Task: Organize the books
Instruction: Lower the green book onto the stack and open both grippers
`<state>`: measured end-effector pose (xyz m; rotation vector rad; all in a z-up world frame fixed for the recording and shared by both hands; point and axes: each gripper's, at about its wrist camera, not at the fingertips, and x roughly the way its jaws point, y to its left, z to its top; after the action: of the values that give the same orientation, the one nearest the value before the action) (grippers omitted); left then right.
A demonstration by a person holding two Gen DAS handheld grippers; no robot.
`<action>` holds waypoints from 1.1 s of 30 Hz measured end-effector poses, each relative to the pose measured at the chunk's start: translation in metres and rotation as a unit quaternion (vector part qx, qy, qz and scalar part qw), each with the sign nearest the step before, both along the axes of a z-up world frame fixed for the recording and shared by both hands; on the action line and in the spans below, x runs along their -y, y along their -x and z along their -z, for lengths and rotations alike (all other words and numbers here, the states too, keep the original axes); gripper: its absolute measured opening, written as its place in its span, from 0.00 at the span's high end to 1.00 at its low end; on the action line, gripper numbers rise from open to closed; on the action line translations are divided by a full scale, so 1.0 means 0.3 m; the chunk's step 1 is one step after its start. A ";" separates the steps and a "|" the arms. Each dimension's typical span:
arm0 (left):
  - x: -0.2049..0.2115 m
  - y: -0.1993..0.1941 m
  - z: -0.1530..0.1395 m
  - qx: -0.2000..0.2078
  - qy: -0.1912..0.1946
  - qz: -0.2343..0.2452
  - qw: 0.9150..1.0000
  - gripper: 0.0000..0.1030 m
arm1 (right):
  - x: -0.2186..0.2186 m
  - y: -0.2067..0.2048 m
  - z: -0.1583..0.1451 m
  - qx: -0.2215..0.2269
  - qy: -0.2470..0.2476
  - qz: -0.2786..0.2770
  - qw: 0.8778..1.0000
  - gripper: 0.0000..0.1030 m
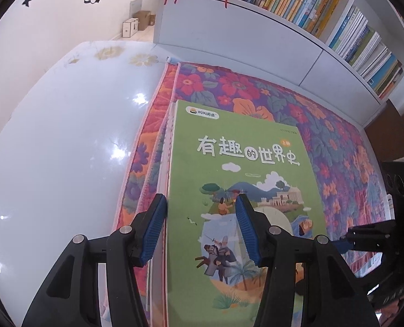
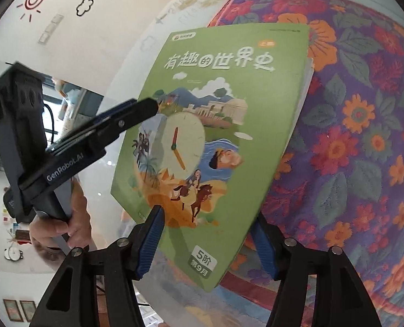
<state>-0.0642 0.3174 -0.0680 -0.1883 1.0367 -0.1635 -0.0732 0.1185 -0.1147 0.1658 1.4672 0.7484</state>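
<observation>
Green picture book (image 1: 237, 190) face up on a flowered quilt (image 1: 338, 141), title end away from both cameras, white page edges of a thick stack or bundle showing beneath its cover along the left side. Quilt spread over part of a glossy white bench (image 1: 65, 141), close to the quilt's left border. Left claw (image 1: 199, 200) angled down over the book's left edge, jaws partly apart: one blue pad just outside the page edges, the other above the cover near the drawn hilltop. Impossible to tell whether those pads press on the book. From the right wrist view, the same claw seen side-on with its tip at the book's left edge, gripped by a hand (image 2: 73, 218) lower left. Right claw (image 2: 207, 215) spread wide around the book's near corner, left pad in front of the cover's lower edge, right finger partly hidden behind the book's right side, gripping nothing. Behind the bench, a white bookshelf (image 1: 256, 24) packed with upright books.
</observation>
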 end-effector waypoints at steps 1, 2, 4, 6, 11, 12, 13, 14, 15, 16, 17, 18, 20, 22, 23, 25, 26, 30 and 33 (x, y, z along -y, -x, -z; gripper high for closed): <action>-0.001 -0.005 -0.002 0.001 0.000 0.000 1.000 0.52 | -0.012 -0.001 -0.005 -0.001 0.013 0.002 1.000 0.37; -0.001 -0.008 -0.001 0.001 0.000 0.000 1.000 0.52 | -0.022 0.002 -0.008 0.000 0.020 0.000 1.000 0.34; -0.001 -0.016 0.000 0.002 0.000 0.000 1.000 0.52 | -0.046 0.008 -0.018 0.003 0.040 0.000 0.999 0.30; -0.002 -0.016 -0.001 0.004 0.000 -0.003 1.000 0.52 | -0.059 0.010 -0.021 0.006 0.058 0.002 0.998 0.30; -0.001 -0.003 -0.042 0.021 -0.036 -0.026 0.999 0.50 | -0.060 0.001 -0.027 -0.003 0.072 0.028 0.997 0.27; -0.003 0.005 -0.058 0.025 -0.035 -0.029 0.999 0.50 | -0.064 -0.001 -0.027 -0.009 0.073 0.034 0.997 0.27; -0.007 0.009 -0.068 0.027 -0.034 -0.032 0.999 0.50 | -0.059 -0.008 -0.027 -0.020 0.071 0.049 0.996 0.25; -0.011 0.018 -0.083 0.033 -0.036 -0.037 0.998 0.50 | -0.076 -0.018 -0.030 -0.024 0.072 0.055 0.996 0.24; -0.013 0.028 -0.099 0.039 -0.044 -0.042 0.997 0.50 | -0.082 -0.035 -0.028 -0.031 0.077 0.063 0.995 0.23; -0.014 0.032 -0.105 0.042 -0.048 -0.044 0.997 0.49 | -0.085 -0.039 -0.031 -0.034 0.082 0.071 0.994 0.23; -0.016 0.040 -0.113 0.044 -0.053 -0.046 0.997 0.49 | -0.098 -0.046 -0.038 -0.034 0.091 0.075 0.992 0.21; -0.016 0.044 -0.116 0.044 -0.053 -0.046 0.997 0.49 | -0.112 -0.054 -0.042 -0.034 0.098 0.074 0.992 0.19; -0.017 0.054 -0.118 0.042 -0.053 -0.047 0.997 0.49 | -0.136 -0.060 -0.040 -0.036 0.105 0.072 0.991 0.11; -0.011 0.068 -0.121 0.041 -0.059 -0.051 0.996 0.49 | -0.145 -0.064 -0.040 -0.036 0.105 0.077 0.991 0.09; -0.007 0.081 -0.126 0.042 -0.064 -0.056 0.995 0.49 | -0.145 -0.068 -0.044 -0.035 0.103 0.074 0.991 0.09; 0.014 0.107 -0.137 0.043 -0.081 -0.065 0.994 0.48 | -0.146 -0.047 -0.049 -0.035 0.089 0.068 0.993 0.09; 0.028 0.121 -0.144 0.044 -0.089 -0.069 0.993 0.39 | -0.133 -0.044 -0.058 -0.036 0.078 0.060 0.995 0.09; 0.122 0.186 -0.176 0.064 -0.116 -0.064 0.989 0.26 | -0.037 0.013 -0.146 0.056 0.118 0.034 0.991 0.09; 0.228 0.228 -0.193 0.073 -0.125 -0.041 0.989 0.19 | 0.060 0.066 -0.208 0.122 0.163 0.018 0.979 0.09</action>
<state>-0.1326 0.2489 -0.0100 0.0095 0.8919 0.0280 -0.0930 0.1004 -0.0524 -0.1456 1.3268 0.4722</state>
